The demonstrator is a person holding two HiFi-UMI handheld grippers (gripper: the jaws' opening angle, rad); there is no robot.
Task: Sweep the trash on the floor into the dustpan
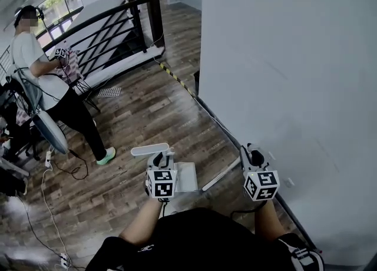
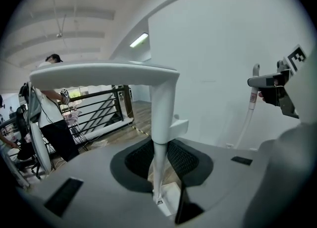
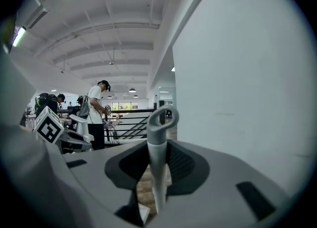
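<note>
- The left gripper [image 1: 159,164] is clenched on the upright stem of the white plastic long-handled dustpan [image 1: 186,177]. Its tray is low by the floor's wall edge; whether it touches the floor is unclear.
- The right gripper [image 1: 253,159] grasps the grey loop-ended broom handle [image 1: 222,174], which slants down toward the tray.
- Likely best: seat the tray lip flat, then sweep in short strokes toward it.
- No trash shows in any view, so it needs locating first.
- The brown wood-plank floor [image 1: 147,111] meets a white wall [image 1: 294,87] close on the right, leaving little swing room.
- A black railing [image 1: 112,34], a standing person [image 1: 53,87] and loose cables [image 1: 50,205] lie well apart on the left.
</note>
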